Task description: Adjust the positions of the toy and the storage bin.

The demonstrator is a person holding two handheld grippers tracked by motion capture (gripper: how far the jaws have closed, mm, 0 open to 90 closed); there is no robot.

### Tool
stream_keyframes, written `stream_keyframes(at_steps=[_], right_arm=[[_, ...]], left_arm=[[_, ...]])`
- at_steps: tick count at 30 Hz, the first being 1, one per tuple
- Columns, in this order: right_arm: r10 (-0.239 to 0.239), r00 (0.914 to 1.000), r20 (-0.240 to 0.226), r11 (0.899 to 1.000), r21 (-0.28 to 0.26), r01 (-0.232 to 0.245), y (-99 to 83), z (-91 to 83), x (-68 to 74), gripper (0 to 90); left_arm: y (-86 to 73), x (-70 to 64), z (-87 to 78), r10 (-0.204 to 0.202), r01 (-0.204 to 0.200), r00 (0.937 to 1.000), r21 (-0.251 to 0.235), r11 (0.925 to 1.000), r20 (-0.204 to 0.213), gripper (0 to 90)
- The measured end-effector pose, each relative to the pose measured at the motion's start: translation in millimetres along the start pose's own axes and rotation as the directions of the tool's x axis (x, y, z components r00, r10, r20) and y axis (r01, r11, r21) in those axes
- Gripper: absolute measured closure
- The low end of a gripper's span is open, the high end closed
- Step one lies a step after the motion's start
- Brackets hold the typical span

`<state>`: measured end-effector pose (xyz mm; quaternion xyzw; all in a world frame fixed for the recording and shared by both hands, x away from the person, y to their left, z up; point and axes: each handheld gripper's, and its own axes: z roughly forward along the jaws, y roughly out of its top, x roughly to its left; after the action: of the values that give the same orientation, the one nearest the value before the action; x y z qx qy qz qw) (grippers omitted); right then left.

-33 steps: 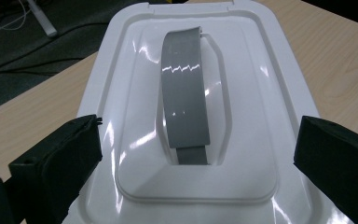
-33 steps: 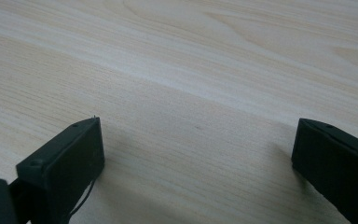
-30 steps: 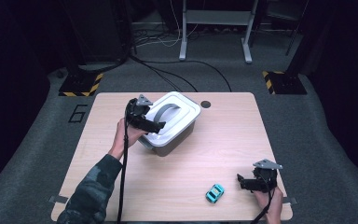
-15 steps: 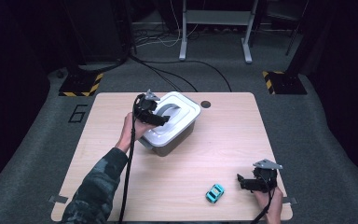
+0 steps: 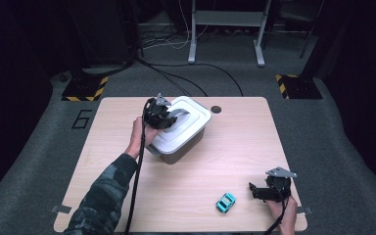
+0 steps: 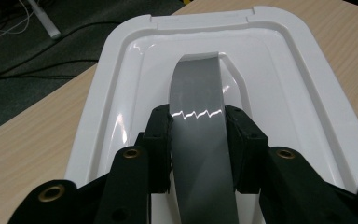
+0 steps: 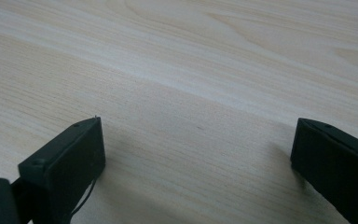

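A white lid with a grey handle tops a grey bin at the table's back middle. My left gripper is shut on that grey handle, its jaws pressing both sides of the strap in the left gripper view. The lid sits tilted over the bin. A small teal toy car lies near the front edge. Just right of it, my right gripper rests low over the wood, open, with bare table between its fingers.
The wooden table has a round cable hole behind the bin. Tape marks sit at the front corners. Dark carpet, cables and stand legs lie beyond the far edge.
My left gripper has carried the lid by its handle back and to the left over the bin. The right gripper and the toy car have stayed put.
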<state>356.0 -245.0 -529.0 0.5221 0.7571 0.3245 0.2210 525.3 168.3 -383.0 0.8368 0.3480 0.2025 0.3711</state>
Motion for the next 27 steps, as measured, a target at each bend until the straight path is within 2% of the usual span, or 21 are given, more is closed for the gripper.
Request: stream_keyframes(at_steps=[3, 9, 12, 17, 27], right_arm=[[0.000, 1.0000, 0.000, 1.000, 0.000, 0.000, 0.0, 0.0, 0.0, 2.3], [0.000, 1.0000, 0.000, 1.000, 0.001, 0.000, 0.0, 0.0, 0.0, 2.3], [0.000, 1.0000, 0.000, 1.000, 0.000, 0.000, 0.0, 0.0, 0.0, 2.3], [0.001, 1.0000, 0.000, 1.000, -0.001, -0.001, 0.0, 0.0, 0.0, 2.3], [0.001, 1.0000, -0.001, 1.000, -0.001, -0.001, -0.1, -0.1, -0.2, 2.4]], left_arm=[[-0.2, 0.0, -1.1, -0.010, 0.010, 0.9998, 0.003, 0.9999, 0.015, 66.2], [0.6, -5.0, -3.9, -0.016, 0.016, 0.9999, 0.027, 0.9995, 0.002, 66.8], [-0.6, -8.3, -5.4, -0.036, 0.036, 0.9994, 0.023, 0.9991, -0.002, 66.8], [-2.8, -12.6, -9.2, -0.046, 0.046, 0.9990, 0.028, 0.9986, -0.001, 66.8], [-9.0, -25.8, -19.0, -0.047, 0.046, 0.9988, 0.035, 0.9983, 0.017, 66.8]])
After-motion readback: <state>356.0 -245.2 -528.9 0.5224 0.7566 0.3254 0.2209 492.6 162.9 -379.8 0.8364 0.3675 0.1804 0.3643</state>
